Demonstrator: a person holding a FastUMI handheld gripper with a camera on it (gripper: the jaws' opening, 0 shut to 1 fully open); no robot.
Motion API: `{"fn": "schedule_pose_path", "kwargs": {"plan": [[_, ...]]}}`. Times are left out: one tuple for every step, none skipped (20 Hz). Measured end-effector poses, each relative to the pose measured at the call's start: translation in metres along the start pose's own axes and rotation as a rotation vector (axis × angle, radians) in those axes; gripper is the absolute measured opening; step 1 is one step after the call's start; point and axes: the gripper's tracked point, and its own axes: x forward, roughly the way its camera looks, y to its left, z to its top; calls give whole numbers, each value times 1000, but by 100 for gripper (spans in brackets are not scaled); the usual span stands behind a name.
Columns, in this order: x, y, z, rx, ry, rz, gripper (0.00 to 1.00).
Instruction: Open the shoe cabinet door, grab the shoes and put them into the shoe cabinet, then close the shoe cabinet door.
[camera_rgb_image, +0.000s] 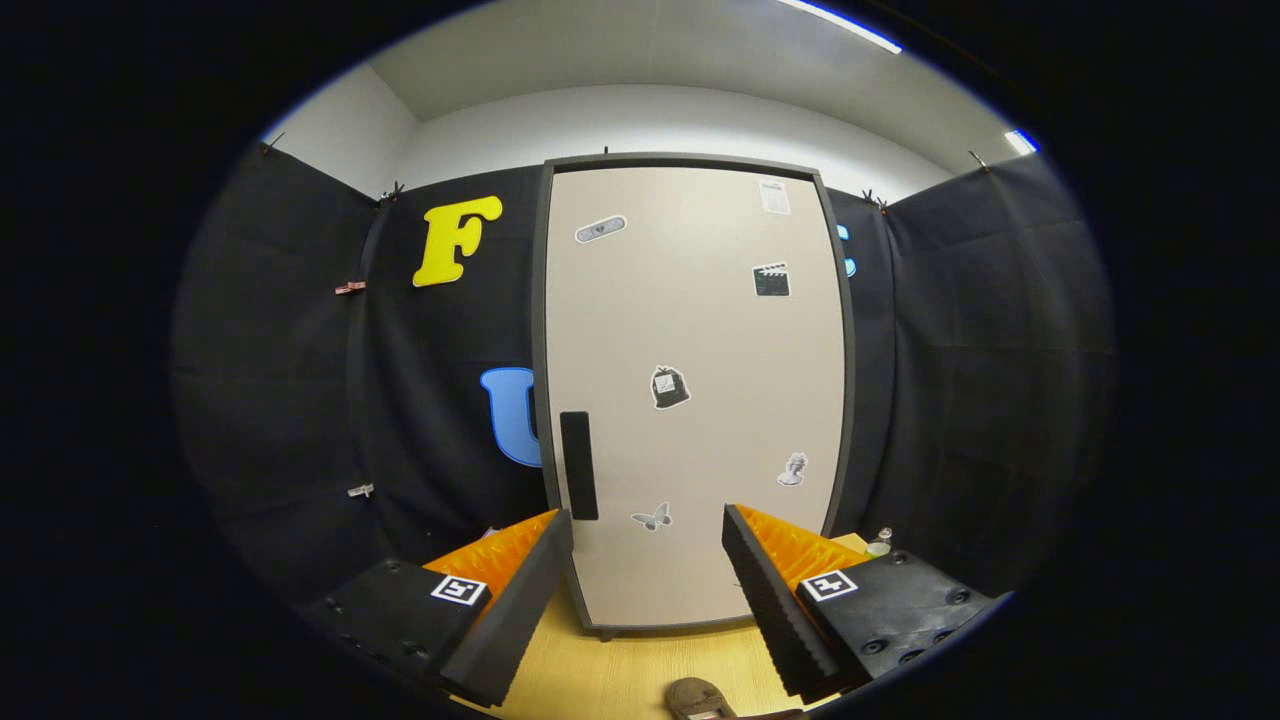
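Gripper view had the tall beige shoe cabinet (690, 400) straight ahead, door closed. The gripper (648, 590) was spread wide, holding nothing. A brown shoe (700, 697) sat on the wooden floor (620, 670) below. I'd aim for the black vertical handle (578, 465) and pull gently outward.

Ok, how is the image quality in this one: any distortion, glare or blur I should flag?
Gripper view: strong fisheye bowing, so the shoe cabinet door curves along its frame; even lighting, with a bright ceiling strip light but no glare on the door; door stickers look sharp; the open hand-held gripper has crisp fingers; the shoe low between them is cut off and dim.
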Motion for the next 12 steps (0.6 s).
{"fn": "schedule_pose_path", "kwargs": {"plan": [[4,2,-1,-1,2,2,98],[9,7,-2,0,3,6,98],[14,12,-4,0,3,10,98],[19,16,-5,0,4,12,98],[25,22,-7,1,8,20,98],[32,27,-8,3,10,26,98],[38,32,-11,2,12,30,98],[44,36,-14,-1,17,33,98],[50,40,-17,-6,20,36,98],[57,45,-18,-8,21,39,98],[65,49,-20,-8,22,43,98],[73,53,-21,-7,22,42,98]]}}
